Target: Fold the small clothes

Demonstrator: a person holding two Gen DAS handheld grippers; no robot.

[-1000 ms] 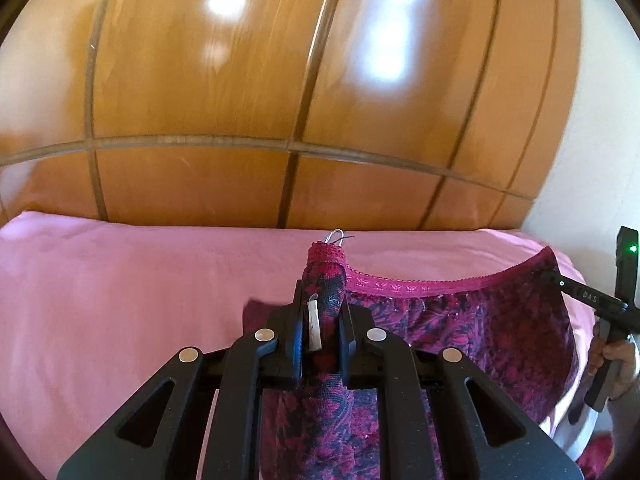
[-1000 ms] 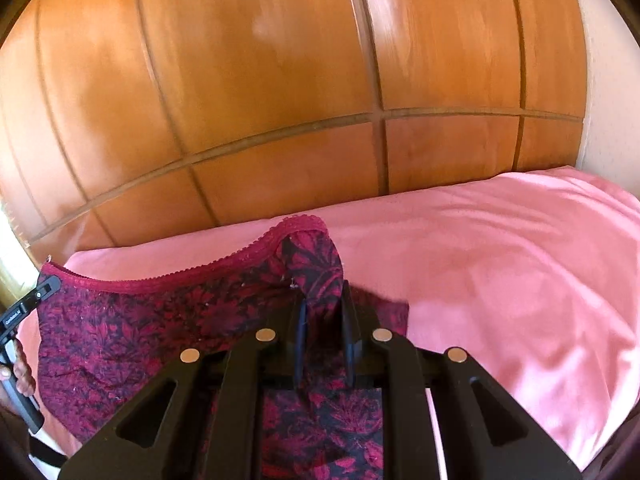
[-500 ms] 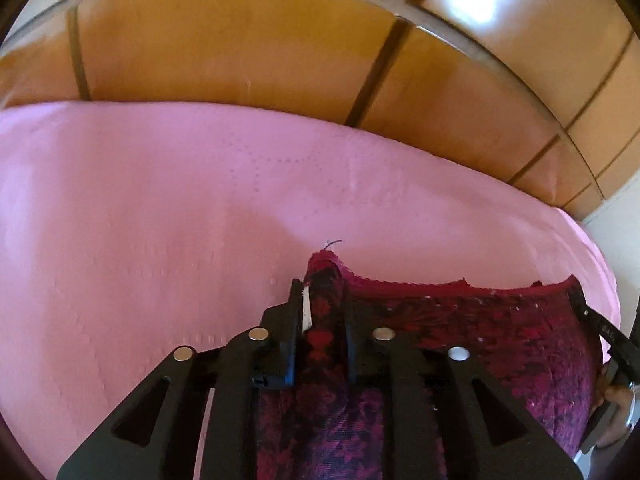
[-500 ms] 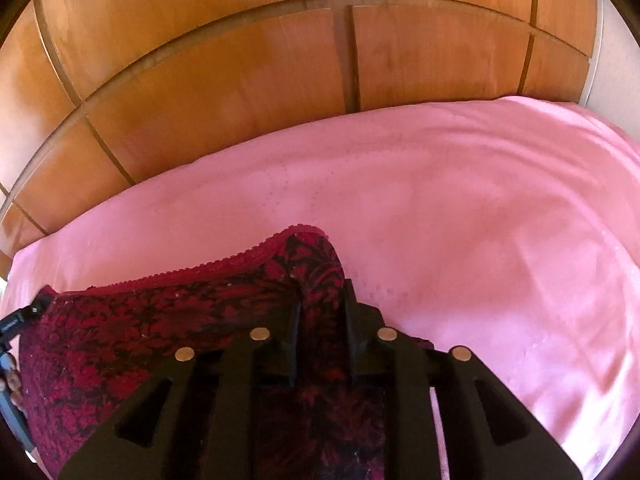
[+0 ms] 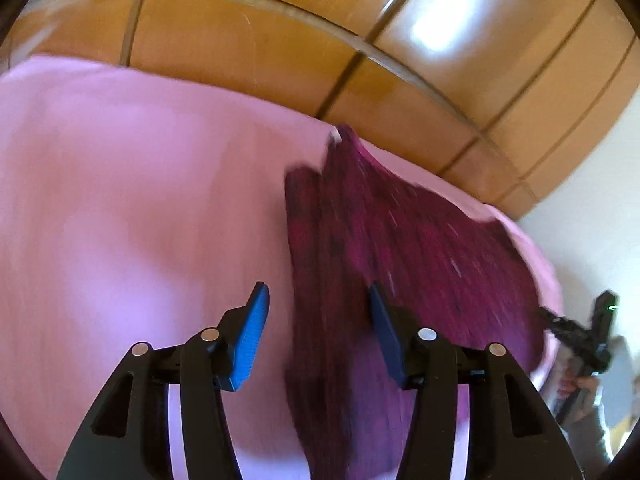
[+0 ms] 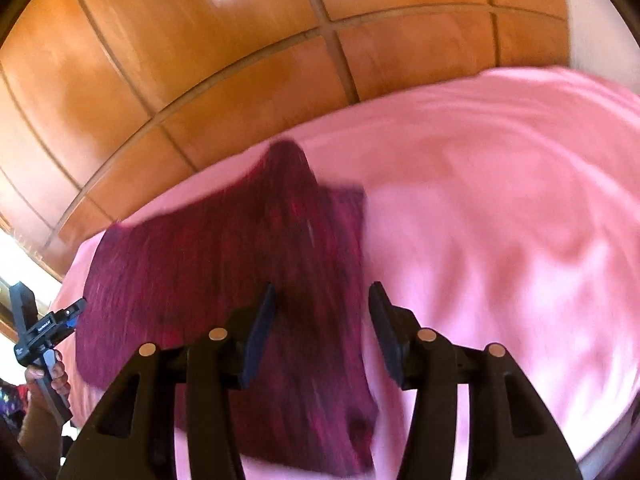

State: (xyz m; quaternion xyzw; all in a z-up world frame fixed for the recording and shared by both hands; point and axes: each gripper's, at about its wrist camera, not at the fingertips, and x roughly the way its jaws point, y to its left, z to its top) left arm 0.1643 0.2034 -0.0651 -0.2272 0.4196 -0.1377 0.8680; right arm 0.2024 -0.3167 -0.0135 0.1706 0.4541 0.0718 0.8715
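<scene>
So both frames are pretty smeared with motion blur, but you can make out the main stuff. The dark red patterned garment is lying spread out on the pink bed sheet, with one corner poking up toward the wooden panelled wall behind the bed. In the left wrist view the left tongs are released and their jaws are opening: the blue pads stand apart, the cloth runs through the gap between them, and neither pad is pressing on it. The left pad is over bare sheet, the right one sits over the fabric. Same story on the other side: the right tongs are let go and opening too, with the garment passing under the gap, mostly on the left half, and pink sheet showing to the right. Each camera also catches the other tool off at the edge. The right tongs show up at the far right of the left view, and the left tongs at the far left of the right view with a hand wrapped around the handle. The pattern on the fabric is too blurred to read.
</scene>
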